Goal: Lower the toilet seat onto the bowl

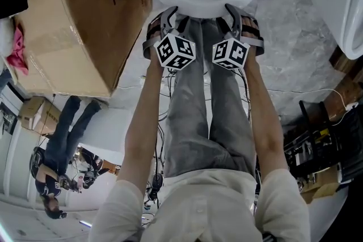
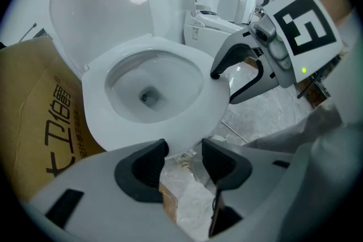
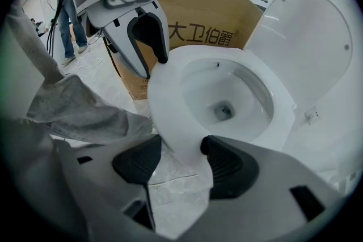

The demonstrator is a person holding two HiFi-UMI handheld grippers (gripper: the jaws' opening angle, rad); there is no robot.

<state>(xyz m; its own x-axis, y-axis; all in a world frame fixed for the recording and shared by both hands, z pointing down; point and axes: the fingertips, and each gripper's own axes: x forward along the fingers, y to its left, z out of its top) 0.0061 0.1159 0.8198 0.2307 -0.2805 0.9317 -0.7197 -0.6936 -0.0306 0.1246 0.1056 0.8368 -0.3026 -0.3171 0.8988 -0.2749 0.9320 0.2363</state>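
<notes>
Seat (image 2: 211,100) is lying flat on bowl (image 2: 148,83), front edge just ahead of left gripper (image 2: 184,158) and right gripper (image 3: 176,158); both are being held open, empty.

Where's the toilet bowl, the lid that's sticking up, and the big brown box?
toilet bowl (image 2: 127,130): left gripper view, on the front of its white rim.
lid (image 2: 102,5): left gripper view, middle of its raised inner face.
cardboard box (image 2: 31,122): left gripper view, on its printed brown side.
</notes>
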